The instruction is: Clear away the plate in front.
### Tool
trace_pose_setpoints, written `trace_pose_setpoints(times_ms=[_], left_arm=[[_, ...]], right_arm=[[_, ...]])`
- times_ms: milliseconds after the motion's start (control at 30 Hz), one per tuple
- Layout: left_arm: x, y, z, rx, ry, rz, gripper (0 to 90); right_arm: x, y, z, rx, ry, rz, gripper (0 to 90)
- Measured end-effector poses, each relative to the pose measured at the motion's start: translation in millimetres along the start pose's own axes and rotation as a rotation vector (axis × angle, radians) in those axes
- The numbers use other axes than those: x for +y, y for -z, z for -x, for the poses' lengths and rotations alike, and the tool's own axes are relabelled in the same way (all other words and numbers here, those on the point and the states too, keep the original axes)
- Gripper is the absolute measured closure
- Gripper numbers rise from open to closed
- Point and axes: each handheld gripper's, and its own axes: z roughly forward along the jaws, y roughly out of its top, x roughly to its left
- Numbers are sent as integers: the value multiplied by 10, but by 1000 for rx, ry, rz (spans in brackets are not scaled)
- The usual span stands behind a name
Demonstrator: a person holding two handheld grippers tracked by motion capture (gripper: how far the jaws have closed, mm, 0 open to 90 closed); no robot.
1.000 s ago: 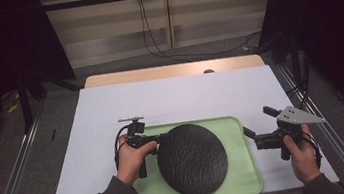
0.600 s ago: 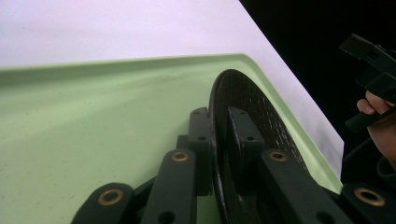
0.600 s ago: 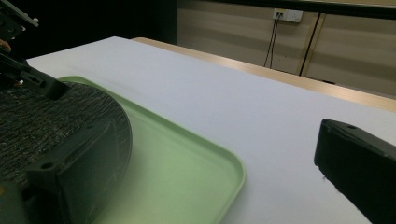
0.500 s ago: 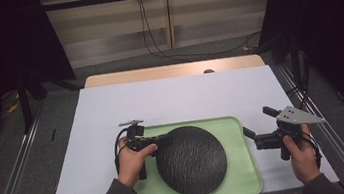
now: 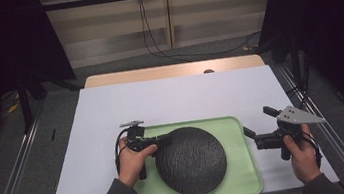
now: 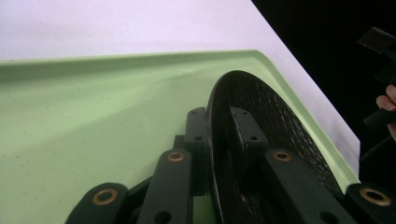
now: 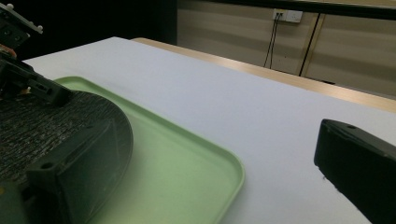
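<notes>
A round black textured plate (image 5: 192,161) lies on a light green tray (image 5: 244,178) near the table's front edge. My left gripper (image 5: 163,139) is at the plate's left rim, held in a hand, and is shut on that rim. In the left gripper view the plate (image 6: 275,121) stands edge-on between the jaws of the gripper (image 6: 217,121), above the tray (image 6: 93,102). My right gripper (image 5: 259,122) is just off the tray's right edge, open and empty. The right gripper view has its own jaws (image 7: 219,154) wide apart, with the plate (image 7: 42,121) and tray (image 7: 187,163) at left.
White sheet (image 5: 175,101) covers the table beyond the tray, with a wooden strip (image 5: 171,71) at the far edge. Metal rails (image 5: 331,131) run along both sides. Cables hang on the back wall (image 5: 151,34).
The left gripper has edged very slightly toward the plate. The plate, the tray and the right gripper stay where they were.
</notes>
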Motion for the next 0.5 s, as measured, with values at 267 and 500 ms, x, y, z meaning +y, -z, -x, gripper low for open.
trace_pose_setpoints(times_ms=[267,500], left_arm=[[-27,8,-73,28,9,-8,801],[-15,27,-123,39,19,8,836]], right_arm=[[0,-1,1,0,0,0,0],[0,-2,-1,7,1,0,0]])
